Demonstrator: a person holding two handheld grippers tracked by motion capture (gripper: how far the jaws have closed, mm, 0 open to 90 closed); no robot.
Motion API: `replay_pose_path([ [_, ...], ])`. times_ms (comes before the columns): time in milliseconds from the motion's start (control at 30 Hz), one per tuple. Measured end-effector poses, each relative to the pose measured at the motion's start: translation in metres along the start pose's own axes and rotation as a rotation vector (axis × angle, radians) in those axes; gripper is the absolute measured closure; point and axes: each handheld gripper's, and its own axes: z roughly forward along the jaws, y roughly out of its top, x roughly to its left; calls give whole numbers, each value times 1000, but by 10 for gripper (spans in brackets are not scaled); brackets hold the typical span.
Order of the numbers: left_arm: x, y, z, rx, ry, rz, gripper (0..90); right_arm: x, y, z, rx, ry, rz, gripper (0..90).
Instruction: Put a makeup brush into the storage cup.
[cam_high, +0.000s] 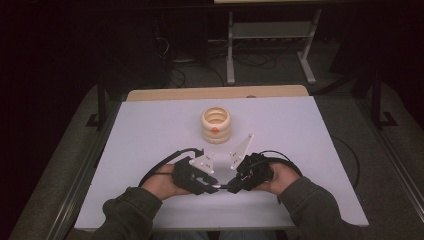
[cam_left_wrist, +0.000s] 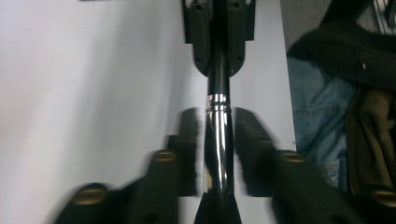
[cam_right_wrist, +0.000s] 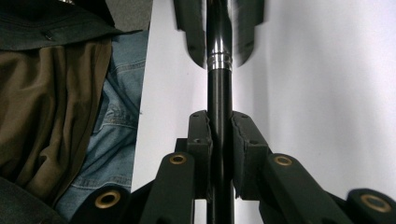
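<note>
Up close, the two gripper views show what the high view hides: one slim black rod (cam_right_wrist: 219, 98) with a silver ring, running between both tools. From above, that rod (cam_high: 226, 187) is only a short dark line low in the centre of the frame, just above the white counter (cam_high: 150, 130).

The right tool (cam_right_wrist: 220, 133) is narrow, its pads pressed on the rod from both sides. In the left gripper view the left tool (cam_left_wrist: 217, 140) shows blurred; its jaws stand just beside the shiny part of the rod with slim gaps on either side, not clamped.

From above, the left tool (cam_high: 212, 186) and right tool (cam_high: 235, 186) meet tip to tip in the lower middle. Well apart from them, toward the upper centre, sits one cream stack of rings (cam_high: 216, 125) with a small orange mark on its front.

Counted: one rod, two tools, two hands, one ring stack.
</note>
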Motion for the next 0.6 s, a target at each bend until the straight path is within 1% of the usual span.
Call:
replay_pose_path([
  [67, 2, -5, -2, -6, 8, -12, 623, 1, -5, -2, -21, -8, 3, 783],
  [100, 2, -6, -2, -6, 5, -25, 630, 1, -6, -3, -29, -7, 6, 783],
  [133, 2, -7, -2, -7, 5, -26, 649, 1, -6, -4, -37, -10, 2, 783],
  [167, 2, -7, -2, -3, 0, -20, 669, 2, -6, -5, -43, -13, 0, 783],
  [200, 2, -7, -2, -3, 0, -20, 709, 2, -6, -4, -45, -17, -1, 783],
  [233, 2, -6, -2, -1, -7, 1, 750, 1, -5, -4, -44, -20, -3, 782],
  [267, 2, -6, -2, 6, -3, 7, 756, 1, -5, -3, -42, -24, -3, 780],
  [300, 2, -6, -2, 12, -4, 3, 765, 1, -5, -2, -42, -29, 5, 763],
  [333, 2, -6, -2, 12, -4, 3, 768, 0, -5, -2, -42, -49, 11, 737],
  [367, 4, -6, -1, 37, -1, 1, 769, 0, -5, -2, -48, -55, 30, 684],
  [400, 4, -6, -1, 37, -1, 1, 770, 0, -5, -2, -48, -55, 30, 684],
  [433, 4, -7, 0, 47, 11, -3, 771, -1, -4, -2, -46, -69, 37, 666],
  [500, 4, -6, 1, 57, 3, -3, 772, 0, -2, 0, -26, -73, 33, 663],
  [567, 3, -4, 1, 76, 8, 12, 772, 1, 0, 1, -3, -81, 29, 668],
  [600, 3, -4, 2, 79, 8, 13, 773, 2, 1, 3, 7, -83, 26, 674],
])
